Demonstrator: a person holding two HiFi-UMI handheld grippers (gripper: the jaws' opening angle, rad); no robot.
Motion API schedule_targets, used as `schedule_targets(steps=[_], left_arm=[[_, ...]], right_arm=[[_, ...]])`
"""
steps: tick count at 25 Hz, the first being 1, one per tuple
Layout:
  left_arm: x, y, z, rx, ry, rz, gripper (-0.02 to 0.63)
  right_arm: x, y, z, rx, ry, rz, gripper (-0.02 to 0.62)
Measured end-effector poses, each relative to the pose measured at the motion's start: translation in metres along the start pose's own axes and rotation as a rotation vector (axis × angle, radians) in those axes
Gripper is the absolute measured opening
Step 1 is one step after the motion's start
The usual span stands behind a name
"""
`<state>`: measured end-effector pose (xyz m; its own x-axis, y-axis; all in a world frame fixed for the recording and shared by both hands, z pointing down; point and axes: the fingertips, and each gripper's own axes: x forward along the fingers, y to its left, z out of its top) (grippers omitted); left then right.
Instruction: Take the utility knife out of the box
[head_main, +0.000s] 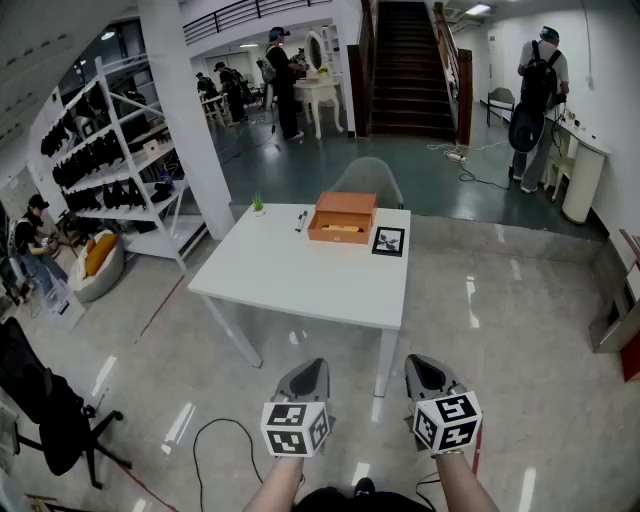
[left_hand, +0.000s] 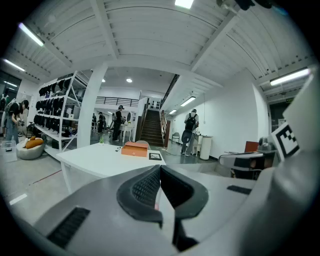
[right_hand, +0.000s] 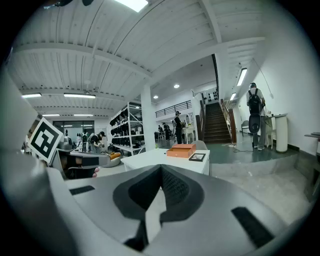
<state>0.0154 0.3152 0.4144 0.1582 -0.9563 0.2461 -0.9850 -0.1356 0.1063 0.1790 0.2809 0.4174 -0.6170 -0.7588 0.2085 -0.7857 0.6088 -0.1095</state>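
An orange box (head_main: 341, 218) lies open on the far side of a white table (head_main: 300, 275). Something small and yellow (head_main: 340, 229) lies inside it, too small to tell as the utility knife. Both grippers hang well short of the table, near the bottom of the head view. My left gripper (head_main: 305, 372) and my right gripper (head_main: 425, 366) are side by side, each shut with nothing between the jaws. From the left gripper (left_hand: 160, 168) the box (left_hand: 135, 149) shows far ahead. From the right gripper (right_hand: 161, 168) the same box (right_hand: 181, 150) is also distant.
On the table stand a black pen (head_main: 301, 221), a small green plant (head_main: 258, 204) and a black framed picture (head_main: 388, 241). A grey chair (head_main: 367, 182) sits behind it. A pillar (head_main: 185, 110) and shelves (head_main: 110, 160) stand left, and a black office chair (head_main: 40, 400) and a floor cable (head_main: 215, 440) lie nearer. People stand in the background.
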Motion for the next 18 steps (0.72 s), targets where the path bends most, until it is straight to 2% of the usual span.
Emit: schedule_targets(steps=[7,11,18], left_arm=[[-0.003,0.002,-0.005,-0.019,0.011,0.019,0.014],[-0.001,0.010,-0.003,-0.004,0.025,0.063,0.014],[0.009,0.015,-0.003,0.006,0.039,0.041,0.018]], right_arm=[[-0.006,-0.001,-0.008,0.012,0.014,0.013,0.000],[-0.003,0.003,-0.008,0.010,0.012,0.031,0.000],[0.009,0.001,-0.012,0.037,0.015,0.055,0.000]])
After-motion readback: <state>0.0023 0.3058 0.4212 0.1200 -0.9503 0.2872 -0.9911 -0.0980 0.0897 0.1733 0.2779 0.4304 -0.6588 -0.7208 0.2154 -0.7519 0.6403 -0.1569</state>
